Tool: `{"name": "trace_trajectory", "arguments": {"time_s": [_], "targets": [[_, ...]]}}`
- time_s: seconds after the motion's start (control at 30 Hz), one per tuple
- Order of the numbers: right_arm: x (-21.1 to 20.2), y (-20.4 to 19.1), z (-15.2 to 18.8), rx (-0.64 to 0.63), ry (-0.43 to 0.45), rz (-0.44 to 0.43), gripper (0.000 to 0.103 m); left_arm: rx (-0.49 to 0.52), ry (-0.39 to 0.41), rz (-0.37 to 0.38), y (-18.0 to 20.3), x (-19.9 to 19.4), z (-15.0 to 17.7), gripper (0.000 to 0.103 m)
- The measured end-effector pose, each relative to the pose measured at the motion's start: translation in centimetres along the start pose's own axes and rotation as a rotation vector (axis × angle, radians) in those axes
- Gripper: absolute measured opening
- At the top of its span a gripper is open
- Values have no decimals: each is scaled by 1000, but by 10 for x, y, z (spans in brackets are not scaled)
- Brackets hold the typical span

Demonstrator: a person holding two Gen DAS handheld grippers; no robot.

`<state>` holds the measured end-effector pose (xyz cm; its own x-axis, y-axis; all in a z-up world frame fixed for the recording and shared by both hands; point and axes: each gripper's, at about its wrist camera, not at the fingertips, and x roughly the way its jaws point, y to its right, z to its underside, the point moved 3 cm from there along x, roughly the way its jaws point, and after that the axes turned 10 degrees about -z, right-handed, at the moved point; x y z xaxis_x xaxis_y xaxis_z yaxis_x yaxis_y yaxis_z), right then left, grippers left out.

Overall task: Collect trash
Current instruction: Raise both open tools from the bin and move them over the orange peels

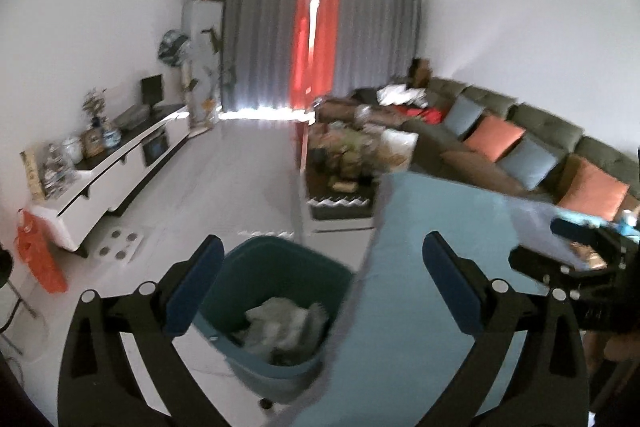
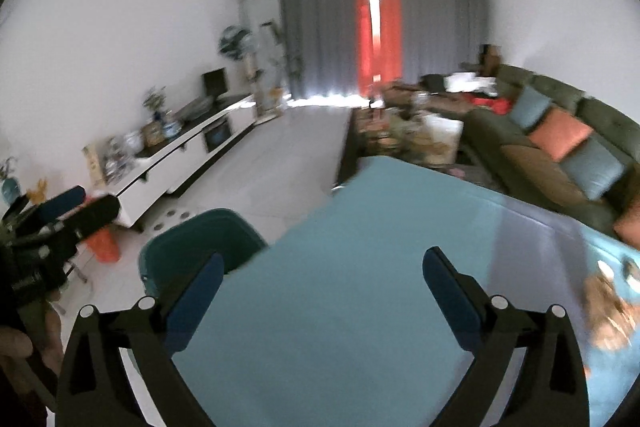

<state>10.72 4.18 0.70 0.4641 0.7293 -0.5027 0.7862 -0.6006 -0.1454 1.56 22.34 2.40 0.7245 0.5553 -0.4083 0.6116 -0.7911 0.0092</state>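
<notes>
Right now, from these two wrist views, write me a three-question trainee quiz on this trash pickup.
1. True or false: the left tool grips crumpled paper.
2. What lies inside the green bin?
3. Where does the bin stand? A) on the blue table B) on the floor beside the table C) on the sofa

Key
1. False: both pads stand wide apart with nothing between them; the right tool is the same.
2. Crumpled whitish trash; blur hides what kind.
3. B.

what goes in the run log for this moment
left gripper: open, empty | right gripper: open, empty | bin: crumpled trash inside | table: scraps remain
</notes>
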Motion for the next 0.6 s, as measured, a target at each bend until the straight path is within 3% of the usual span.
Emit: {"name": "trace_trajectory", "arguments": {"time_s": [0.23,0.6], "targets": [[-81,35,42,60,102,180,96,42,70,137,44,-51,0,98],[-176,98,104,203,173,419,96,122,73,334,110,-93,17,98]]}}
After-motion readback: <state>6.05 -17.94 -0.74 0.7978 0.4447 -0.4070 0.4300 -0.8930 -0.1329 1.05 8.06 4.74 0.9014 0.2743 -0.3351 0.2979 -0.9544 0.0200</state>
